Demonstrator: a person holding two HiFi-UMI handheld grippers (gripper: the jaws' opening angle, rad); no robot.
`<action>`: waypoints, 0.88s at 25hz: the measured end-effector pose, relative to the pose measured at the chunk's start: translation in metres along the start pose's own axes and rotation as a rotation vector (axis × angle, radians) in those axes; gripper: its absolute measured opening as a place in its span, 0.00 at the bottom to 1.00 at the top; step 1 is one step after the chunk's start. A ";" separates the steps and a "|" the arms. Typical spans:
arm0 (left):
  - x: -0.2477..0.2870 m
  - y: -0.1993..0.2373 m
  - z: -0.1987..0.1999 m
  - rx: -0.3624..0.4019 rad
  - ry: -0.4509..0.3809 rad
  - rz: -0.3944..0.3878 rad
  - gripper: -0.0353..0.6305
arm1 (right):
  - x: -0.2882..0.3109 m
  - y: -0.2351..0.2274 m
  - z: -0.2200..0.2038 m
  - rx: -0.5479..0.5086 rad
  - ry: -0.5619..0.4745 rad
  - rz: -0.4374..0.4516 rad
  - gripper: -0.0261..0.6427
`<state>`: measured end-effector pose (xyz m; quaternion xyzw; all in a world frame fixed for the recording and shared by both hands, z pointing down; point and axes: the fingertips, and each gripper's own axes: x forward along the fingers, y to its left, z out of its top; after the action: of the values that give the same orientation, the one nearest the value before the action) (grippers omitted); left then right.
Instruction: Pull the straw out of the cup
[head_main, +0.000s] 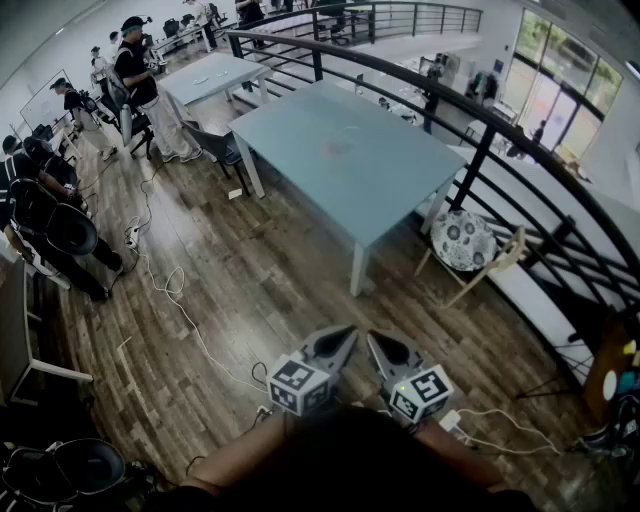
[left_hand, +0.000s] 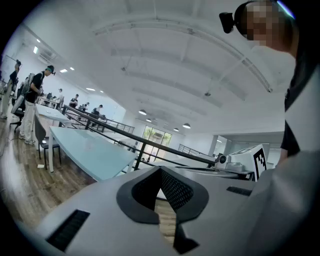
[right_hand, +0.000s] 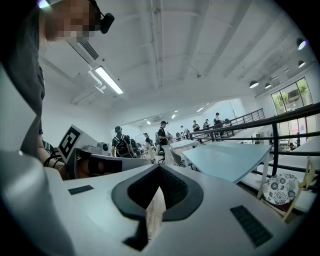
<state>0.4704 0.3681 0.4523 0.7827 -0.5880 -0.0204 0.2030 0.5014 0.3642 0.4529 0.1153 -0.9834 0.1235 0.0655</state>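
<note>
No cup or straw shows in any view. A pale blue table stands ahead of me with nothing visible on its top; it also appears in the left gripper view and the right gripper view. My left gripper and right gripper are held side by side close to my body, over the wooden floor and well short of the table. The left gripper has its jaw tips together with nothing between them. The right gripper is likewise shut and holds nothing.
A black railing runs along the right behind the table. A chair with a patterned cushion sits by the table's right corner. Cables trail over the floor at left. Several people stand near a second table.
</note>
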 end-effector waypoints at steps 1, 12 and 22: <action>0.002 0.002 -0.001 -0.003 0.000 -0.001 0.07 | 0.002 -0.002 0.000 0.004 0.005 -0.003 0.06; 0.019 0.047 0.010 -0.057 -0.010 -0.049 0.07 | 0.047 -0.019 -0.001 0.033 0.021 -0.019 0.06; 0.019 0.121 0.054 -0.029 0.008 -0.118 0.07 | 0.131 -0.022 0.032 0.021 0.008 -0.083 0.06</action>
<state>0.3510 0.3069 0.4477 0.8132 -0.5395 -0.0375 0.2150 0.3768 0.3077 0.4478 0.1564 -0.9762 0.1315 0.0732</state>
